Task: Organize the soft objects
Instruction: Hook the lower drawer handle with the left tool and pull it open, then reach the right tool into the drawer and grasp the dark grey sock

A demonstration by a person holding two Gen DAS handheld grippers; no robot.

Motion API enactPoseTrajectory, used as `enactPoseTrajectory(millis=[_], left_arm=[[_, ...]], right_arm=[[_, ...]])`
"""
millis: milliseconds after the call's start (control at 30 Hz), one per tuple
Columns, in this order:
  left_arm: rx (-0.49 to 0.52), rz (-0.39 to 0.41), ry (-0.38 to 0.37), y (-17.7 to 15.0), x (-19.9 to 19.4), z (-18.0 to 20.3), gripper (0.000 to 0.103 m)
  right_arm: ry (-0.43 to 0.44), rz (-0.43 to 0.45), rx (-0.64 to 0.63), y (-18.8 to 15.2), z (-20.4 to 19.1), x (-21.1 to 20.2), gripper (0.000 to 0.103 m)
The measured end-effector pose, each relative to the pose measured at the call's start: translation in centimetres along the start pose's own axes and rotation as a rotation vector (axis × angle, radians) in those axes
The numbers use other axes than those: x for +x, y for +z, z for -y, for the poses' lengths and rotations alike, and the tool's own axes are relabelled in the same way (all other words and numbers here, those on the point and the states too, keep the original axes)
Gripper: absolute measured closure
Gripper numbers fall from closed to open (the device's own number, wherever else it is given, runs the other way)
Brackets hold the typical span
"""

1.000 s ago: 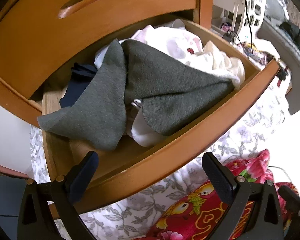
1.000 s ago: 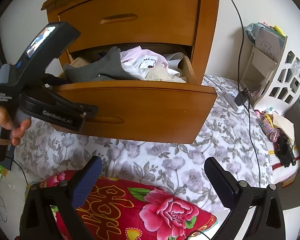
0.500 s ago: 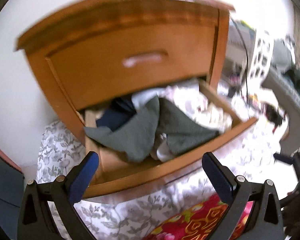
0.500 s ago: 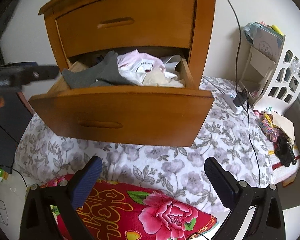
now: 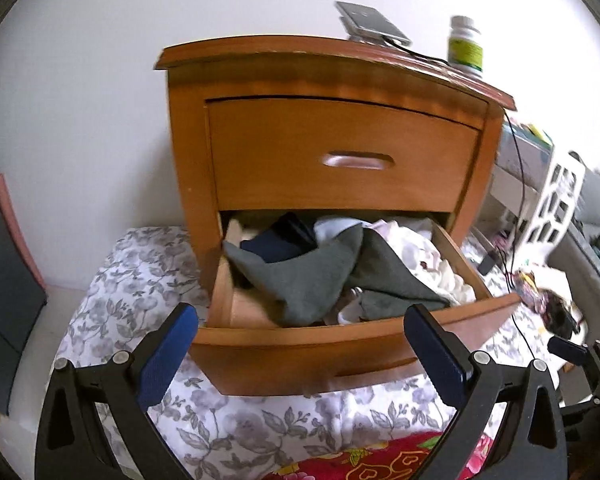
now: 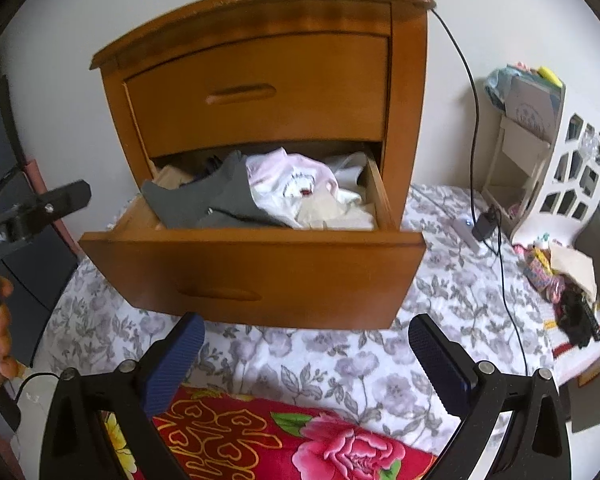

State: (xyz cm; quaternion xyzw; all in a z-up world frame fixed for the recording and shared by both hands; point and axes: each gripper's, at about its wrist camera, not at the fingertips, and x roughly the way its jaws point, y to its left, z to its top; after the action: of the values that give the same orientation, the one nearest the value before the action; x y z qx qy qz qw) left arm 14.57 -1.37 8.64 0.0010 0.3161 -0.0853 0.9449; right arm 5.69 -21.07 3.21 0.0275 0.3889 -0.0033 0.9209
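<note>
The wooden nightstand's lower drawer (image 5: 300, 354) (image 6: 260, 264) stands pulled out and full of clothes. A grey garment (image 5: 312, 276) (image 6: 208, 200) lies draped on top, with a dark navy piece (image 5: 276, 240) behind it and white and pink clothes (image 5: 420, 252) (image 6: 296, 184) to its right. My left gripper (image 5: 300, 356) is open and empty, held back in front of the drawer. My right gripper (image 6: 306, 364) is open and empty too, low over the bed before the drawer front.
The upper drawer (image 5: 340, 152) is closed. A phone (image 5: 372, 24) and a bottle (image 5: 466, 46) sit on the nightstand top. A red floral pillow (image 6: 280, 436) lies on the grey-flowered bedsheet (image 6: 440, 292). A cable (image 6: 496, 240) and a white rack (image 6: 560, 176) are at right.
My left gripper has pulled back and up from over the drawer, so the whole nightstand now shows. The right view has drawn back slightly. The clothes stay where they were.
</note>
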Motion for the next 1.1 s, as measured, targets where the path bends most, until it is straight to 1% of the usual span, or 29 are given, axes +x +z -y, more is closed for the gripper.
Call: enactPoseTrajectory(millis=[167,300,467,567,633,767,867,933,1000,1100], left_arm=[[-0.041,-0.006,0.002,-0.5,0.2,-0.7,0.000],[-0.067,-0.017,-0.003,-0.8,0.7,-1.4,0.000],[-0.087,-0.028,0.008,-0.9,1.3,-2.4,0.000],[-0.101,-0.034,0.009,-1.1,1.7,-3.0,0.000],[-0.106,-0.038,0.010,-1.1,2.0,-3.3,0.000],[-0.116,-0.051,0.008,-1.3,2.8,-3.8,0.000],[-0.119,-0.061,0.006,-1.4,3.3,-4.2,0.000],[-0.121,-0.068,0.007,-1.5,3.7,-4.4,0.000],[-0.124,-0.072,0.002,-1.5,4.0,-4.6,0.000],[-0.125,-0.076,-0.003,-1.5,4.4,-4.8,0.000]], right_arm=[[-0.004,0.059,-0.001,1.6,-0.1,-0.8,0.000],[-0.027,0.076,-0.014,2.8,-0.3,-0.7,0.000],[-0.011,0.082,-0.035,4.0,-0.7,-0.4,0.000],[-0.069,0.094,-0.064,5.0,-1.1,0.0,0.000],[-0.069,0.101,-0.074,5.6,-1.3,0.3,0.000],[-0.065,0.057,-0.066,6.9,-1.6,2.2,0.000],[-0.049,0.022,-0.056,7.6,-1.7,3.8,0.000],[-0.027,0.005,-0.079,8.0,-2.2,4.8,0.000],[-0.012,-0.017,-0.101,8.2,-2.9,5.9,0.003],[0.003,-0.044,-0.145,8.7,-4.0,7.4,0.010]])
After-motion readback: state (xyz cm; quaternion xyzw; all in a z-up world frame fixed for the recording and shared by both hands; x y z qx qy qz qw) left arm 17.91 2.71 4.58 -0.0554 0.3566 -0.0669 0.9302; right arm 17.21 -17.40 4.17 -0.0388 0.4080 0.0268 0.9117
